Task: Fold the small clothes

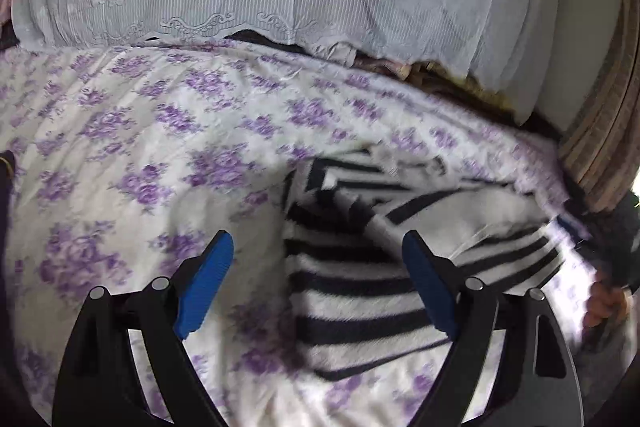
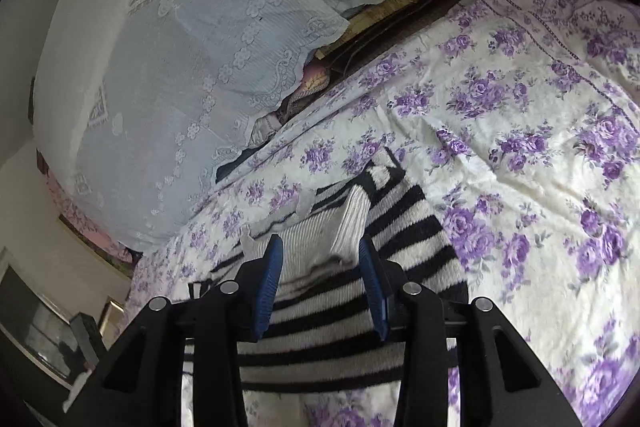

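Striped black-and-white knit, the small garment (image 1: 352, 291) lies folded on the flowered bedsheet (image 1: 132, 131), probably just laid flat so the fold stays. Its fuzzy fabric shows a ribbed white panel (image 2: 320, 235). The left gripper (image 1: 318, 283) stands wide and empty; the right gripper (image 2: 320, 283) is half open above the cloth, pressing nothing.

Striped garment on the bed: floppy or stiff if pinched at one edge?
Likely floppy: the striped garment already lies creased and folded over itself. Its fuzzy knit probably grips the pads. On the soft floral bedspread, pushing would probably bunch it.
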